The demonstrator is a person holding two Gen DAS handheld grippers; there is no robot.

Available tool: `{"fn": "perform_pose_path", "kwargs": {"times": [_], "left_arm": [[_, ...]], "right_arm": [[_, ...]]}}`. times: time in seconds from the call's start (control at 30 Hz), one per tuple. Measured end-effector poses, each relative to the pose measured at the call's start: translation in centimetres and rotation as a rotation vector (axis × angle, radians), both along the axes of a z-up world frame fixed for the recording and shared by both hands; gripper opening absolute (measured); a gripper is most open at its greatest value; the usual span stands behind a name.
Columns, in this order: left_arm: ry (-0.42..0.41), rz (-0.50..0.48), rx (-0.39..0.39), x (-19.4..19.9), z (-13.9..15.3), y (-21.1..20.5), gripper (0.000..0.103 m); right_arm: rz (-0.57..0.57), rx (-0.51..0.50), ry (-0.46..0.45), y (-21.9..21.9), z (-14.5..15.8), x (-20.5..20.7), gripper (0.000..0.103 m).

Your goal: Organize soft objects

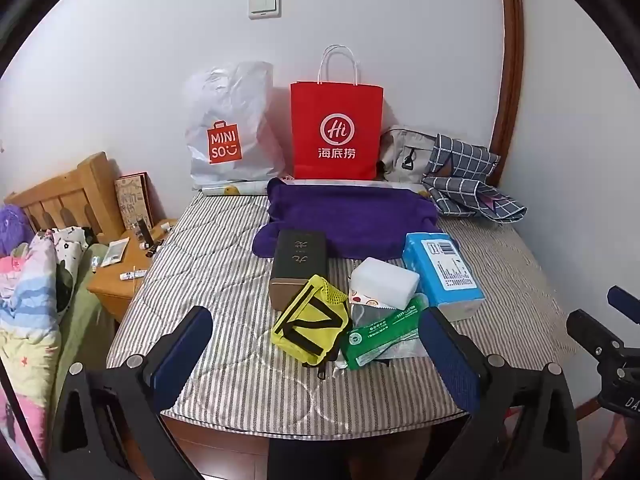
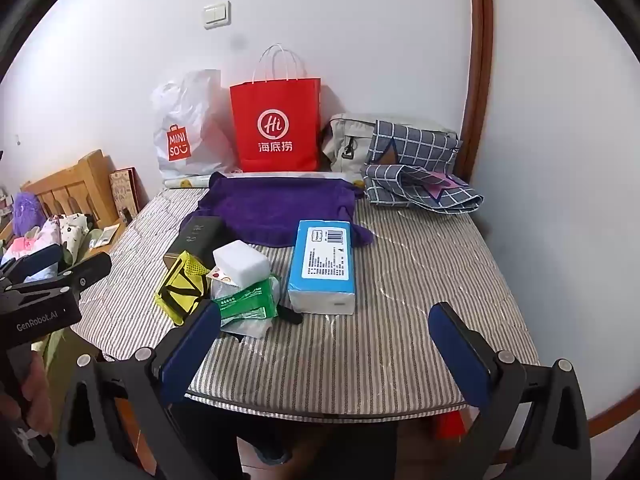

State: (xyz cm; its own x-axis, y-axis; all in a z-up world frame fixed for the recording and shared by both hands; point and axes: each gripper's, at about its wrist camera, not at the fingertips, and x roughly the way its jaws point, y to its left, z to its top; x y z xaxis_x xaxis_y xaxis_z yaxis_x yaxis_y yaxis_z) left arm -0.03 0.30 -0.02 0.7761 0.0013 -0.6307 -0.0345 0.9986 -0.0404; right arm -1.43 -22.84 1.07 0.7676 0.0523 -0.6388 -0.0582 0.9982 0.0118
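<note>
On a striped mat [image 1: 224, 272] [image 2: 420, 280] lie a purple towel [image 1: 352, 216] [image 2: 280, 208], a blue tissue pack [image 1: 442, 272] [image 2: 323, 264], a white block [image 1: 384, 282] [image 2: 242, 264], a green packet [image 1: 380, 336] [image 2: 248, 302], a yellow mesh pouch [image 1: 310, 322] [image 2: 180, 290] and a dark box [image 1: 300, 264] [image 2: 198, 236]. My left gripper [image 1: 316, 354] is open above the mat's near edge, the pouch and packet showing between its fingers. My right gripper [image 2: 326, 344] is open over bare mat, just short of the tissue pack. Neither holds anything.
At the back against the wall stand a white Miniso plastic bag [image 1: 228, 132] [image 2: 186, 132], a red paper bag [image 1: 336, 132] [image 2: 278, 124], a beige bag [image 1: 404, 156] [image 2: 346, 144] and a grey checked cloth bag [image 1: 468, 180] [image 2: 416, 168]. A wooden nightstand [image 1: 116, 276] and bedding [image 1: 28, 300] lie to the left.
</note>
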Motion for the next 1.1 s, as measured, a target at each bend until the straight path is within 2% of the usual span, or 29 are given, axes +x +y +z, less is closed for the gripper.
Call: {"fn": "perform_pose_path", "kwargs": {"times": [0.17, 0.23, 1.1], "left_arm": [[-0.005, 0.001, 0.011, -0.2, 0.4, 0.8, 0.103], [-0.006, 0.005, 0.048, -0.1, 0.3, -0.4, 0.103], [-0.014, -0.001, 0.028, -0.3, 0.4, -0.4, 0.103]], "right_arm": [[0.004, 0.004, 0.008, -0.2, -0.2, 0.0, 0.102], [0.006, 0.006, 0.009, 0.0, 0.2, 0.1, 0.102], [0.012, 0.029, -0.010, 0.2, 0.8, -0.2, 0.102]]}}
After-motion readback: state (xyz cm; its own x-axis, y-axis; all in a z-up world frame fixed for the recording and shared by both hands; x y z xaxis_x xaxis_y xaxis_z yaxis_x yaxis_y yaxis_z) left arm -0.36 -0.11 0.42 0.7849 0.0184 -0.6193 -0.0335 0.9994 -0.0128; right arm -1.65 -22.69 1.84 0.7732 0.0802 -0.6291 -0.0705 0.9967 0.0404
